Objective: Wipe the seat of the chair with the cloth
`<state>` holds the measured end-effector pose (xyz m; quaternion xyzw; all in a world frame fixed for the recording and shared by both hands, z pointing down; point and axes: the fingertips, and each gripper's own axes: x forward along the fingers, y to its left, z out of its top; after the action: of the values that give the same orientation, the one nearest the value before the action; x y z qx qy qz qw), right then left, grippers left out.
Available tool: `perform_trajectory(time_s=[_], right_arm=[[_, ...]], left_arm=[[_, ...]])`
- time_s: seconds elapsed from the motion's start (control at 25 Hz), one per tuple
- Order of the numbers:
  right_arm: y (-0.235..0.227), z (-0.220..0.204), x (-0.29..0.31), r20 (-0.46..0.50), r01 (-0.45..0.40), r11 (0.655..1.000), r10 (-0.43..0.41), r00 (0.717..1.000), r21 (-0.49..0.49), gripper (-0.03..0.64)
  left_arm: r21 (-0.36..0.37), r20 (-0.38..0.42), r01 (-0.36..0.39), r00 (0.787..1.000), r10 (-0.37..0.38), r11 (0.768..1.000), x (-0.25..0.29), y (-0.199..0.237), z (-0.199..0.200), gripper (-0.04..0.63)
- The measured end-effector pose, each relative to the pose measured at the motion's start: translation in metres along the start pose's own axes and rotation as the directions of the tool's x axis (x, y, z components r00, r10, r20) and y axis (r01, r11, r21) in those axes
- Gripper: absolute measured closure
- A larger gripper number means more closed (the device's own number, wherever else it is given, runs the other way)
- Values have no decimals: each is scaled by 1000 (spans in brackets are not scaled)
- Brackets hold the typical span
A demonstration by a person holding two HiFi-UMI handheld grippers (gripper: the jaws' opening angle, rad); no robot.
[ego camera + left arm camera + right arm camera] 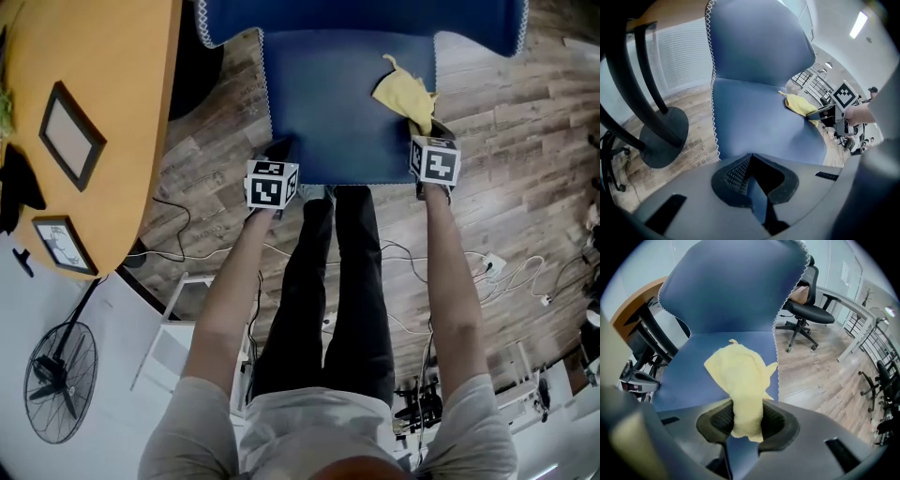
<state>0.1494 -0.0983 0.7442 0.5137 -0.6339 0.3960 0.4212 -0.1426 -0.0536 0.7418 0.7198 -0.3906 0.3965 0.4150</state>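
Cloth [740,380], yellow and crumpled, is pinched at its near end between the jaws of the right tool [422,129]. The pads press on it from both sides, and a short tail hangs out behind them. The rest of it spreads forward on the blue seat [337,112] of the chair, close along the seat's right edge and roughly midway between front and rear.

Nearest the head camera, the person's legs in black trousers run up to the seat's front edge, with a bare forearm on each side. The right tool reaches in over the seat's front right corner. The left tool [279,148] sits at the front left corner with its jaws brought together and nothing between them. Whether its tips touch the upholstery cannot be told. From the left gripper view the cloth [799,104] and the right tool's marker cube show well across the seat.

White zigzag stitching trims the seat's left edge and runs on up the blue chair back [731,287], which stands at the rear of the seat. Under the chair lies a wood-plank floor [525,141] with white cables [506,272] trailing on it to the person's right.

To the left, an orange tabletop [103,94] carries two dark-framed pictures [70,136], and a black floor fan [61,380] stands beside it. Beyond the chair's right edge, a black office chair [806,310] stands in the room.
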Motion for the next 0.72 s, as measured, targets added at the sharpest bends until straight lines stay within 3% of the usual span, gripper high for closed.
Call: perform_trajectory(time_s=[0.72], right_arm=[[56,-16,-3,-37,72,997,-72,997,14,485]], left_arm=[[-3,39,53,998,-53,999,-8,-1,-11,568]])
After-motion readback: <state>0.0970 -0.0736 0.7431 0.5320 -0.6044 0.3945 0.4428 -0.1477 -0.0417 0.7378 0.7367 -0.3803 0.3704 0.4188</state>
